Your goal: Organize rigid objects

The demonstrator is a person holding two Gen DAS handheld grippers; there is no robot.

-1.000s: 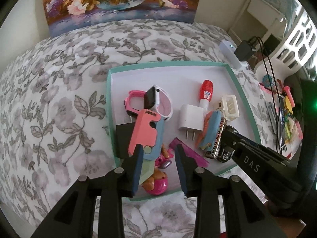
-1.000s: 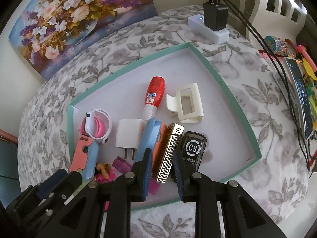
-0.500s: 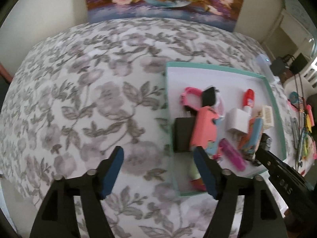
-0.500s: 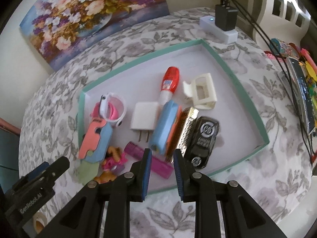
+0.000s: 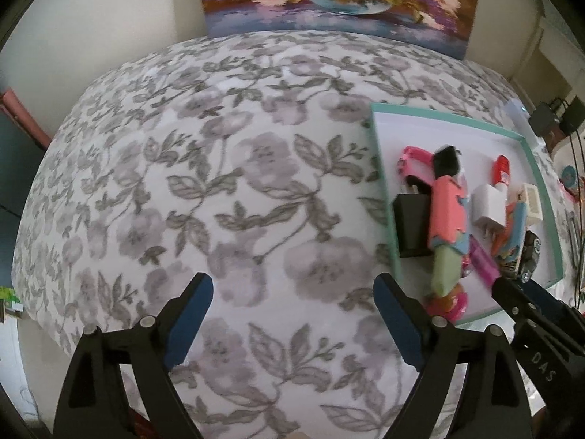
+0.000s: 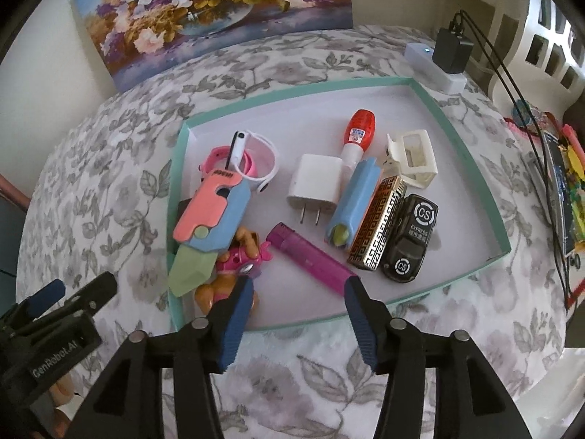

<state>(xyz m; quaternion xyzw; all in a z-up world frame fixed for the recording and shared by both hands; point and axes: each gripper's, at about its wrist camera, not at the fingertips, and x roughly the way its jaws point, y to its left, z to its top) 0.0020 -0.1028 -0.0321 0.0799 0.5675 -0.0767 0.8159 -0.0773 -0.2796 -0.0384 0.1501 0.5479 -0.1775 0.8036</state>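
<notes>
A teal-rimmed tray (image 6: 292, 99) holds several small items: a pink-and-blue toy knife (image 6: 212, 216), a white charger (image 6: 316, 183), a red-capped glue bottle (image 6: 360, 131), a cream hair claw (image 6: 413, 157), a black toy car (image 6: 411, 237) and a purple tube (image 6: 310, 256). My right gripper (image 6: 298, 292) hovers over the tray's near edge. Its jaws are opening with nothing pressed between them; the tube's end lies by the right finger. My left gripper (image 5: 292, 292) hangs over bare floral cloth left of the tray (image 5: 380, 168), jaws opening wide and empty.
A flower painting (image 6: 219, 11) leans against the back wall. A white power strip with a black adapter (image 6: 448, 51) and cables lie past the tray's far right corner. Coloured stationery (image 6: 570, 190) crowds the right edge. Floral cloth (image 5: 219, 183) spreads to the left.
The left gripper slid left off the tray onto the cloth and spread wide. The right gripper drew back to the tray's near edge and its shut jaws parted.
</notes>
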